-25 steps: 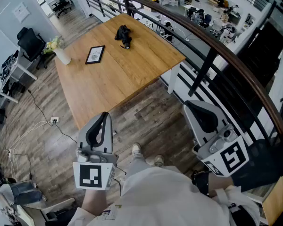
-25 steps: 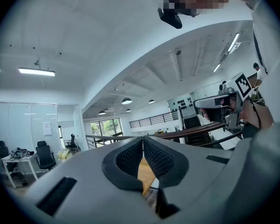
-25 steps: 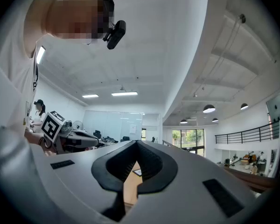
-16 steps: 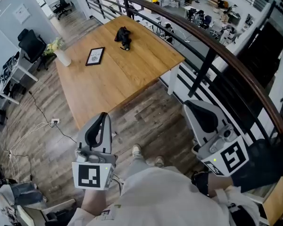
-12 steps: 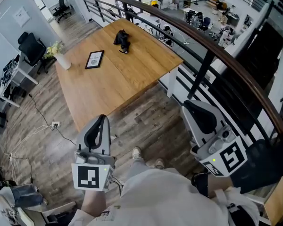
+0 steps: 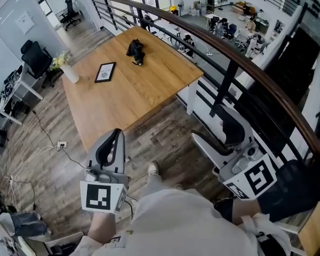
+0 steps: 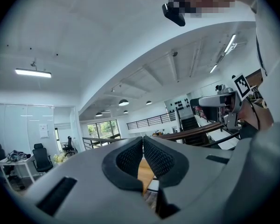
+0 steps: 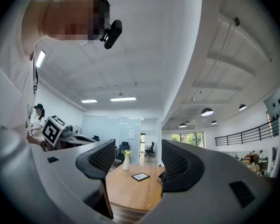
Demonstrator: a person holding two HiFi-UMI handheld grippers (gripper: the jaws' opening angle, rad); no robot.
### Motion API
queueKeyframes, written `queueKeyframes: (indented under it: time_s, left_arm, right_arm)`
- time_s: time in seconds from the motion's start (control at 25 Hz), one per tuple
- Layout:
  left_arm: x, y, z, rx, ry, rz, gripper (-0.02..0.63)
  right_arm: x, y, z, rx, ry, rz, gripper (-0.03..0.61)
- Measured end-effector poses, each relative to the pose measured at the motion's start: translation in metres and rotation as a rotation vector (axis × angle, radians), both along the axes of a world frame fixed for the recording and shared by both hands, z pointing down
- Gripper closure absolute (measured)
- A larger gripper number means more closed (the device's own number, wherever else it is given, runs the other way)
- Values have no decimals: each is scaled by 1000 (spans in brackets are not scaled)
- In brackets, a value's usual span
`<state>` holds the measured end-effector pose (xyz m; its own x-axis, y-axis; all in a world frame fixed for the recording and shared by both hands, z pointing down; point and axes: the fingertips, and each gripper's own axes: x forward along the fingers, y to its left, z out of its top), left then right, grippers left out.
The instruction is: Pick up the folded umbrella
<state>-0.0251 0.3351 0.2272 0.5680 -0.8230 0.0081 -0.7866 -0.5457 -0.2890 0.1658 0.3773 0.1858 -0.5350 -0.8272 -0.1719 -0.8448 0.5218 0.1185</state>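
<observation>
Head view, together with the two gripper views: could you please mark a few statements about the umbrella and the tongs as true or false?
1. The folded umbrella lies on the wooden table. True.
2. The right tongs are shut on the umbrella. False: their jaws have just been opening and stand apart, with nothing between them.
3. The left tongs are shut and hold nothing. True.
4. The vase touches the umbrella. False: they stand apart, with the picture frame between them.

We see folded umbrella only as small, far-off dark lump. Framed card too small to read. Right gripper view: jaw hides most of umbrella.
</observation>
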Motion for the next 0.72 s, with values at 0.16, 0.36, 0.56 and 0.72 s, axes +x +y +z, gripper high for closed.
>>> queueKeyframes:
  time_s: [0.16,0.36,0.56,0.72]
  left_arm:
    - [0,-13,4,-3,10,-5,591]
    - [8,-35,15,-3,40,17,591]
    - [16,-72,30,-19,41,42,591]
    - [14,-113,37,-46,87,52,591]
  right_arm:
    - [4,-10,3,-3,-7,-6,259]
    - [5,-39,21,-46,-11,-38,259]
    - [1,-76,36,-82,4,-27,259]
    - [4,-115,49,-122,22,11,259]
